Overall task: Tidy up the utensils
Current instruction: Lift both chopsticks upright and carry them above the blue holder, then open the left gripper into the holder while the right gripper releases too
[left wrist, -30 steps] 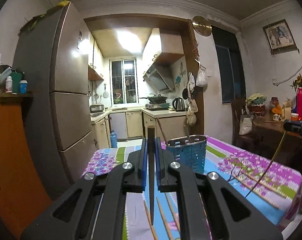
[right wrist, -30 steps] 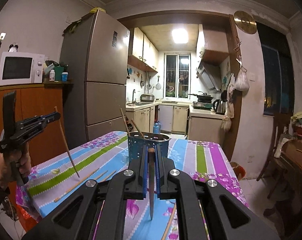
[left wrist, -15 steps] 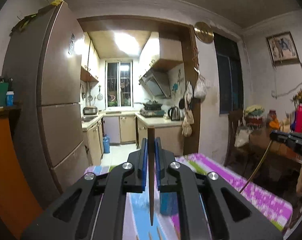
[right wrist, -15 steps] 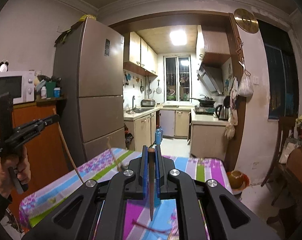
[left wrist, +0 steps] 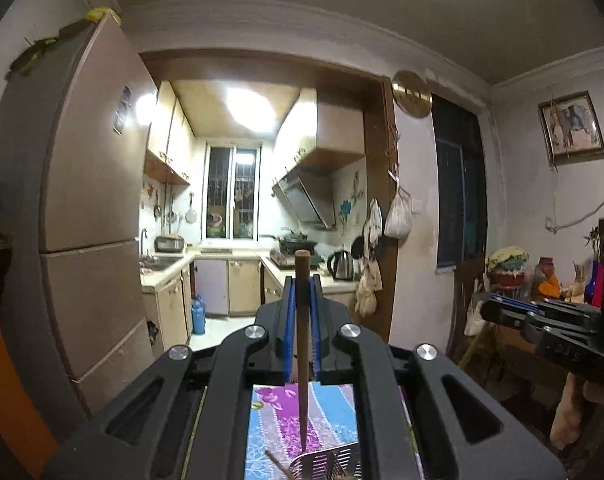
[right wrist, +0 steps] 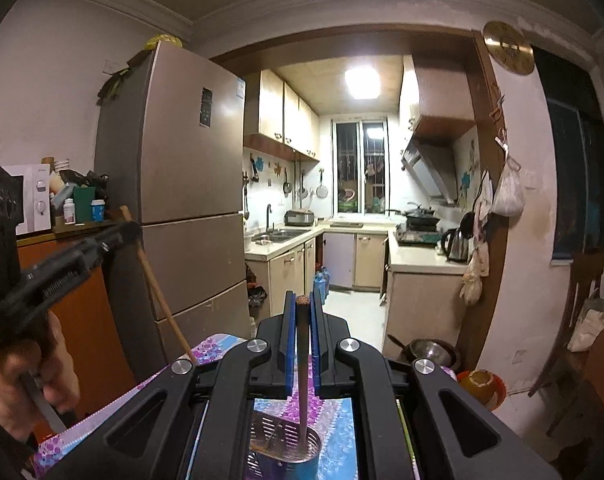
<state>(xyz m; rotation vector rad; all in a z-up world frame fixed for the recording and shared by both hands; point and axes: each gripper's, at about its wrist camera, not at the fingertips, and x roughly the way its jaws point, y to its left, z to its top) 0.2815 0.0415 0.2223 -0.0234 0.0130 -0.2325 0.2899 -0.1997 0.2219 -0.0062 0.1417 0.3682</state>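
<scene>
My left gripper (left wrist: 302,285) is shut on a brown chopstick (left wrist: 303,360) that hangs point down. Its tip is just above the rim of the perforated metal utensil holder (left wrist: 327,460) at the bottom edge of the left wrist view. My right gripper (right wrist: 302,301) is shut on a darker chopstick (right wrist: 303,380), whose tip reaches the mouth of the holder (right wrist: 302,458); brown sticks stand inside it. In the right wrist view a hand (right wrist: 22,392) holds the left gripper, with its chopstick (right wrist: 158,288) slanting down. The right gripper's body (left wrist: 541,322) shows at the right of the left wrist view.
The holder stands on a table with a flowered, striped cloth (right wrist: 102,412). A tall fridge (right wrist: 182,200) stands beyond the table's left side, and the kitchen opens straight ahead. A metal pot (right wrist: 429,354) and a bowl (right wrist: 477,384) sit low at the right. A cluttered side table (left wrist: 541,288) lies further right.
Both grippers have risen with their chopsticks. The table has dropped low in both views, and the holder, earlier ahead of the fingers, now lies beneath them.
</scene>
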